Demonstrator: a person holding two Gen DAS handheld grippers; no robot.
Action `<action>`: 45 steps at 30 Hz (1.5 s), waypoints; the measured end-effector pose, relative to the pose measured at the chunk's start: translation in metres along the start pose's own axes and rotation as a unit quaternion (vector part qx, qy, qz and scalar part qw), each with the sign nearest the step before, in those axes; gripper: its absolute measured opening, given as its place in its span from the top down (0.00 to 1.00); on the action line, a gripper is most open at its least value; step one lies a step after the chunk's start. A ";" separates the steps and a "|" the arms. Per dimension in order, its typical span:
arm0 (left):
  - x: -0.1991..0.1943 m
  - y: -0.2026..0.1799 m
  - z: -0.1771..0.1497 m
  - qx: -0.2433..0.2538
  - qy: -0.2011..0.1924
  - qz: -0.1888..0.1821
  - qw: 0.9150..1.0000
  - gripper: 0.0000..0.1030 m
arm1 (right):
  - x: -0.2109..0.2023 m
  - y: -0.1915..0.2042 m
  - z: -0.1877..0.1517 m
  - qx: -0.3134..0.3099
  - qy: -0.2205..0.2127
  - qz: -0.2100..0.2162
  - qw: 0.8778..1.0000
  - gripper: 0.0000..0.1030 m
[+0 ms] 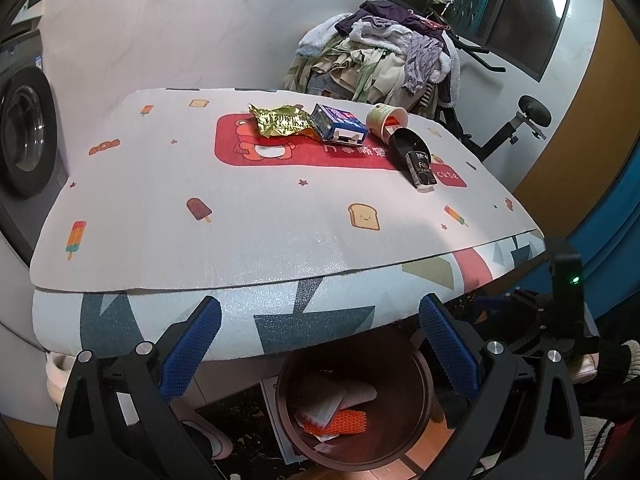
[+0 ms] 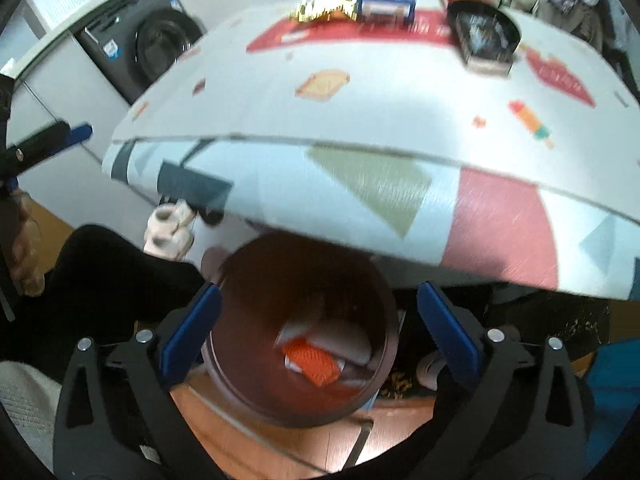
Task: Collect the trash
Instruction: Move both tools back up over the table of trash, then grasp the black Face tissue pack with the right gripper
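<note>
A brown trash bin [image 1: 416,436] stands on the floor under the table's front edge, holding an orange net [image 1: 336,422] and white wrappers. On the table lie a gold wrapper [image 1: 282,120], a blue carton [image 1: 338,123], a paper cup [image 1: 386,119], a black bowl [image 1: 408,146] and a dark small box [image 1: 421,170]. My left gripper [image 1: 320,340] is open and empty, in front of the table edge above the bin. My right gripper [image 2: 318,330] is open and empty, right over the bin [image 2: 240,380]; the orange net [image 2: 310,362] shows inside.
The table [image 1: 200,184] has a cartoon-print mat. A washing machine [image 1: 24,136] stands at left, and a pile of clothes [image 1: 380,56] on an exercise bike is behind the table. The right gripper's body [image 1: 564,300] shows at right. Slippers [image 2: 168,228] lie on the floor.
</note>
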State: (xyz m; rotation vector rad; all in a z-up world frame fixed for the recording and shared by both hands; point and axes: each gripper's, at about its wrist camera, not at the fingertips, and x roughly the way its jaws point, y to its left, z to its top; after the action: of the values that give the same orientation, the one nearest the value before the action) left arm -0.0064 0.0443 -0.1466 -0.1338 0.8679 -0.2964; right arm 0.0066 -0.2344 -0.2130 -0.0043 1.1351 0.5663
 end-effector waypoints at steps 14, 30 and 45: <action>0.003 0.000 0.002 0.007 -0.005 0.005 1.000 0.06 | -0.015 0.004 0.020 -0.007 -0.063 -0.040 0.997 0.06; 0.004 0.010 0.017 0.002 -0.057 0.045 0.997 0.06 | -0.032 -0.037 0.051 0.035 -0.122 -0.097 0.987 0.05; 0.028 0.054 0.054 -0.054 -0.062 0.098 0.992 0.06 | 0.003 -0.120 0.154 0.070 -0.131 -0.117 0.982 0.07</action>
State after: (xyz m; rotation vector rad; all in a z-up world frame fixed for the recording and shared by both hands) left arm 0.0636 0.0871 -0.1452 -0.1636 0.7661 -0.0560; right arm 0.1898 -0.2924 -0.1815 0.0559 0.9003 0.2672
